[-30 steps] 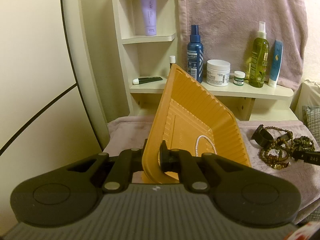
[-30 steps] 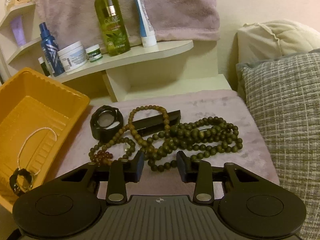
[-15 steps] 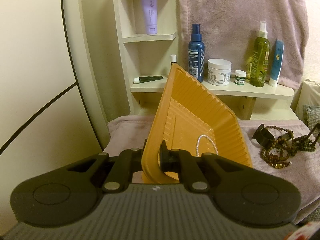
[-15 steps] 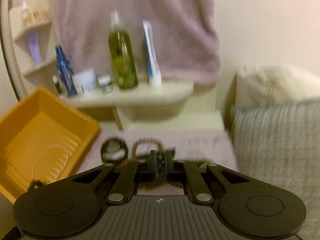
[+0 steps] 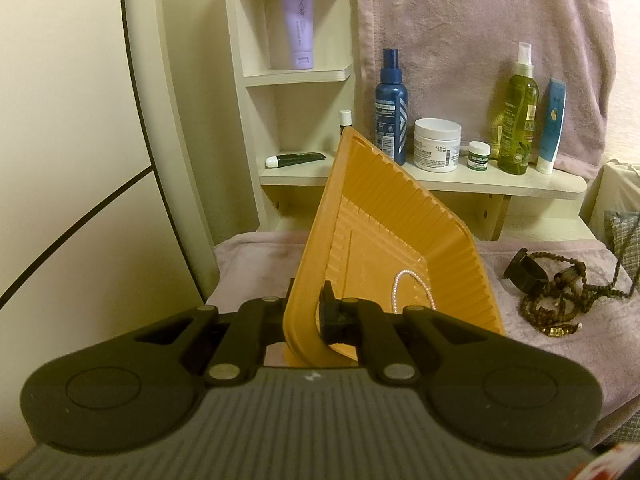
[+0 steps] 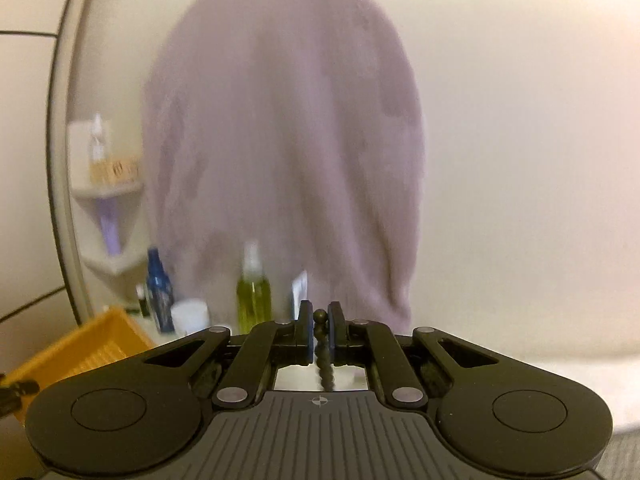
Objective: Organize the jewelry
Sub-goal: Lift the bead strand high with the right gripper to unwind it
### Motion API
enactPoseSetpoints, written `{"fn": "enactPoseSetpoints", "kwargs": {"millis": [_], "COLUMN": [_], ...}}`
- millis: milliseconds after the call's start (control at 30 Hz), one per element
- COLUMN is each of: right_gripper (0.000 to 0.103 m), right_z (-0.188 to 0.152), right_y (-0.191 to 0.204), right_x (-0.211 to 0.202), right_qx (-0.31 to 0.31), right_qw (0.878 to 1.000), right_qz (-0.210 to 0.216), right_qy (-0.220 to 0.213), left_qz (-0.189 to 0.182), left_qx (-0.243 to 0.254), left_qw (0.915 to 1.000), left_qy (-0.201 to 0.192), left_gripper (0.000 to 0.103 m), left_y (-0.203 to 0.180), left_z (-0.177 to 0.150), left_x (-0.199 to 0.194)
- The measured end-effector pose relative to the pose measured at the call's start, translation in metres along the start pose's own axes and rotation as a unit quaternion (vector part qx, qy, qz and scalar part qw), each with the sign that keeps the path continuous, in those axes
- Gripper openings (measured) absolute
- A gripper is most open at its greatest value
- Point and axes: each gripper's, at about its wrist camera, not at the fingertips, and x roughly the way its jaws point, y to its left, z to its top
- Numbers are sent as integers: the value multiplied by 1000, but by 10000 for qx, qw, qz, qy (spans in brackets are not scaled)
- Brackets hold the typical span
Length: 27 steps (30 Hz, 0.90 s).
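Between the earlier frame and this one my right gripper (image 6: pixel 319 334) rose off the bedspread and closed its fingers on a strand of the dark bead necklace (image 6: pixel 320 322), so the shelf bottles sank low in its blurred view.

From the left wrist, my left gripper (image 5: pixel 306 314) had not shifted: its fingers were closed tight on the near rim of the orange tray (image 5: pixel 384 216), holding it tilted up, with the pearl chain (image 5: pixel 408 284) lying low inside. To the right, on the mauve spread (image 5: pixel 560 360), the rest of the brown beads (image 5: pixel 560 304) lay heaped against a black watch (image 5: pixel 524 274), one strand rising toward the frame edge.

From the right wrist, single beads showed pinched between the pads, the strand hanging below. I judged it light, limp and likely to swing or snag on the heap; a pinch mid-strand suited it, lifted slowly.
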Motion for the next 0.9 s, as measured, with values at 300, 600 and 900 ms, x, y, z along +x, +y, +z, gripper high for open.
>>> {"fn": "enactPoseSetpoints", "kwargs": {"millis": [300,600,900], "right_gripper": [7,7,7], "right_z": [71,118,151], "right_y": [3,31,68], "right_x": [-21,-29,-24], "right_qx": [-438,-842,-1085], "right_qw": [9977,9919,9845], "right_qz": [114,447,964], "right_qy": [-510,-836,-989], "left_qz": [-3,0,-6], "left_qx": [1,8,-4], "left_qw": [10000,10000,10000], "left_qy": [-4,-9,-3], "left_gripper": [7,7,7], "left_y": [-1,-2,-2], "left_z": [0,0,0], "left_x": [-1,-1,-2]}}
